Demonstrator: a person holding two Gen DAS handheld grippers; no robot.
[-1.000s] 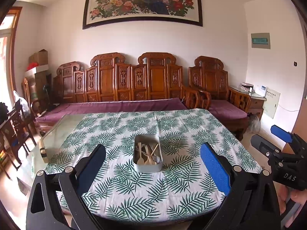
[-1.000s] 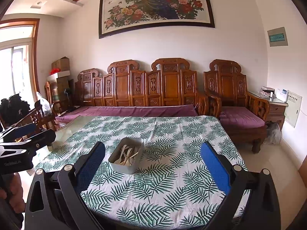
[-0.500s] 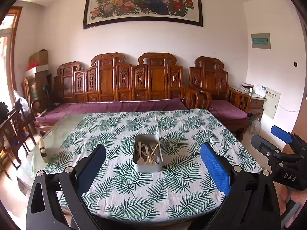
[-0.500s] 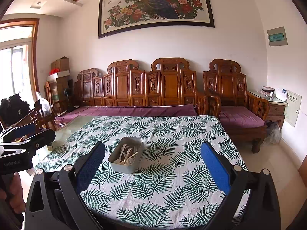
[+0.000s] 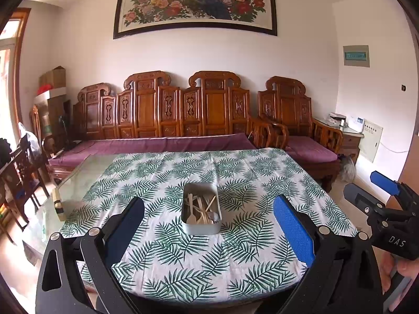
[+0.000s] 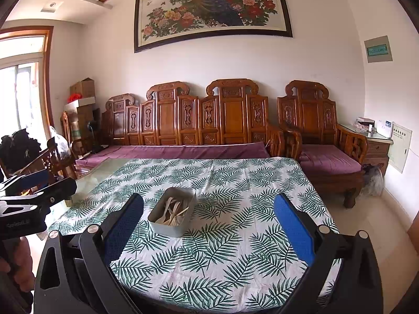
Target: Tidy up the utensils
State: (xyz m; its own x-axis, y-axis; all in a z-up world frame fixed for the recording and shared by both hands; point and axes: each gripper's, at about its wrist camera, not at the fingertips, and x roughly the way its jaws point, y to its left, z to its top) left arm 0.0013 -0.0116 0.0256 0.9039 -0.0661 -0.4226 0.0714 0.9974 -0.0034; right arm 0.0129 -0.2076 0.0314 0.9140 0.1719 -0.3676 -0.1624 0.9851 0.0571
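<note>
1. a heap of pale utensils [image 5: 201, 209] is seen lying jumbled inside a grey rectangular tin [image 5: 201, 229]; spoon shapes and thin sticks can be made out, but single pieces are too small to be counted.
2. the tin is placed near the middle of the table [image 5: 235, 274], which is covered by a white cloth printed with green fern leaves [image 5: 183, 267]; nothing else is seen on the cloth.
3. in the left wrist view the tin is framed between the two fingers of the left tool [image 5: 208, 222], ahead of their tips and apart from them; no contact is made.
4. the left tool's blue-padded fingers [image 5: 293, 233] are held spread wide, with nothing between them.
5. in the right wrist view the tin [image 6: 171, 226] is found ahead and toward the left finger of the right tool [image 6: 208, 222], clear of it.
6. the right tool's fingers are likewise spread wide and carry nothing.
7. each tool is caught at the edge of the other's view, gripped by a hand [image 6: 18, 264], beside the table's near edge.
8. behind the table a carved wooden bench with purple cushions [image 5: 162, 120] is set against the wall, under a framed peacock painting [image 5: 195, 2].
</note>
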